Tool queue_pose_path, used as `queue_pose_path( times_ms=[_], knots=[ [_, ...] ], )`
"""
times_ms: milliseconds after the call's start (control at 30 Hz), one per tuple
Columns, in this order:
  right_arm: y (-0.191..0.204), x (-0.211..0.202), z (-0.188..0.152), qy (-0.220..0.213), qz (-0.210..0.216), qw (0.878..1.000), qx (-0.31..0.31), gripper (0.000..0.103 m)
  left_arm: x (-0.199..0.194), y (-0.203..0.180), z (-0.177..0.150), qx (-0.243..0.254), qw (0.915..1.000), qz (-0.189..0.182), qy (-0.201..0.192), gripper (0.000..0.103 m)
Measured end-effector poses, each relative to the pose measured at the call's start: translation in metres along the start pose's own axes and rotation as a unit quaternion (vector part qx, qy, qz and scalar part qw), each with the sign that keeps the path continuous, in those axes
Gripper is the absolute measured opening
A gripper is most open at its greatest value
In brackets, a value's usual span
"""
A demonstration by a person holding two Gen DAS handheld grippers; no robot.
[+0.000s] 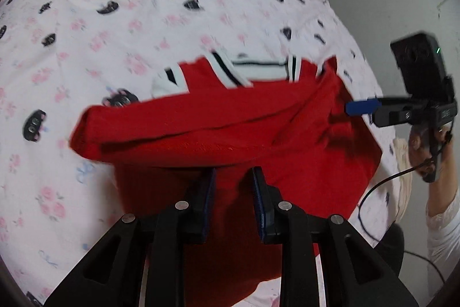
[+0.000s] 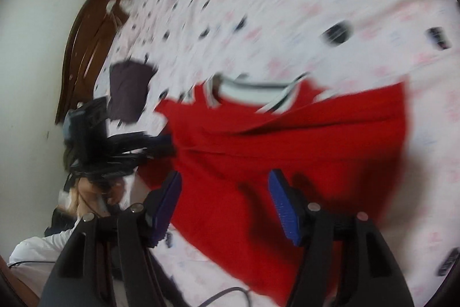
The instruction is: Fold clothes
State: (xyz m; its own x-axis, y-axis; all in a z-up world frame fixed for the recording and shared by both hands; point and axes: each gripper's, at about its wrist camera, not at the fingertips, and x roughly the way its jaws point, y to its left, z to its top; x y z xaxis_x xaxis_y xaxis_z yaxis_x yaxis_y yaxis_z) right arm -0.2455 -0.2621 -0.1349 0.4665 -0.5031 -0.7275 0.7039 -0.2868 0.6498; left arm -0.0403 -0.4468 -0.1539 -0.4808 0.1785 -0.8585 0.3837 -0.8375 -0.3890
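Red shirt point(image 1: 230, 117) with a white striped collar point(image 1: 258, 68) lies on the floral bed point(image 1: 115, 5), one side lapped over the body, a shape that suits a fold under way. Left gripper point(image 1: 233, 200) has its fingers spread over the hem; right gripper point(image 2: 224, 209) also spread, gripping nothing. A dark garment point(image 2: 129, 91) lies folded toward the bed's edge. No containers show.
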Motion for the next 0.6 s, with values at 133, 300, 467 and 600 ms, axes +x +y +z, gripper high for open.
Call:
queue_pose_path(
  times_ms=[133, 300, 467, 600],
  knots=[
    [0.009, 0.018, 0.013, -0.004, 0.019, 0.999, 0.028, 0.064, -0.001, -0.002, 0.001, 0.003, 1.0000, 0.005, -0.003, 0.022],
    [-0.006, 0.049, 0.032, 0.025, 0.018, 0.994, 0.101, 0.065, -0.006, 0.008, 0.000, -0.011, 0.9998, -0.001, -0.014, 0.022],
    [-0.013, 0.073, 0.041, 0.048, 0.012, 0.990, 0.133, 0.065, -0.006, 0.016, 0.003, -0.021, 0.9996, -0.004, -0.017, 0.022],
    [-0.011, 0.064, 0.051, 0.020, 0.026, 0.990, 0.135, 0.065, -0.006, 0.020, 0.004, -0.027, 0.9995, -0.005, -0.016, 0.022]
  ],
)
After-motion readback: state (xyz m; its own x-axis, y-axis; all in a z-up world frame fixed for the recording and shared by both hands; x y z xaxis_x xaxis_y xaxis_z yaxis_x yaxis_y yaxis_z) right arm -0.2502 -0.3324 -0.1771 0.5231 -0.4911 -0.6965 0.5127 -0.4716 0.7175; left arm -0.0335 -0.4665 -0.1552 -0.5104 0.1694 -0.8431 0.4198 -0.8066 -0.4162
